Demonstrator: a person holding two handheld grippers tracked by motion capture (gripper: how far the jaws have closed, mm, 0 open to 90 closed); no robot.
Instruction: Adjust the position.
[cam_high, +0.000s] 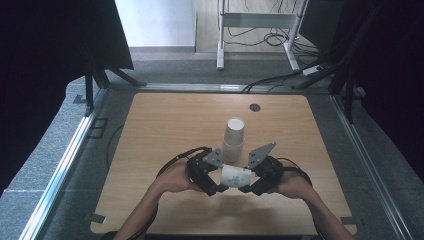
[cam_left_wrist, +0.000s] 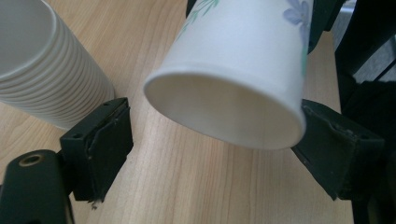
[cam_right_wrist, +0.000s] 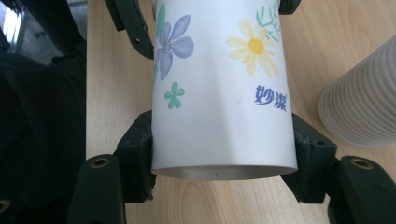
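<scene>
The right gripper (cam_right_wrist: 223, 154) clamps the base of a flowered paper cup (cam_high: 236, 176) lying sideways. The left gripper (cam_left_wrist: 215, 140) stands open around its rim, one pad touching. A cup stack (cam_high: 233, 138) stands at twelve o'clock of it.

Filling the middle of the frame from the top edge down: a white paper cup printed with a purple flower, a yellow daisy, green sprigs and small blue characters (cam_right_wrist: 223, 88), base toward the lens, gripped at that base end between the black two-jaw right gripper (cam_right_wrist: 223, 161), one pad pressed against each side wall. At the right edge, a ribbed stack of white paper cups (cam_right_wrist: 365, 99) standing on the light wood-grain tabletop (cam_right_wrist: 322, 32), apart from the held cup. In the upper left, against the cup's far end, a black jaw of the other gripper (cam_right_wrist: 133, 25), with dark, unclear shapes filling the left side below it.
</scene>
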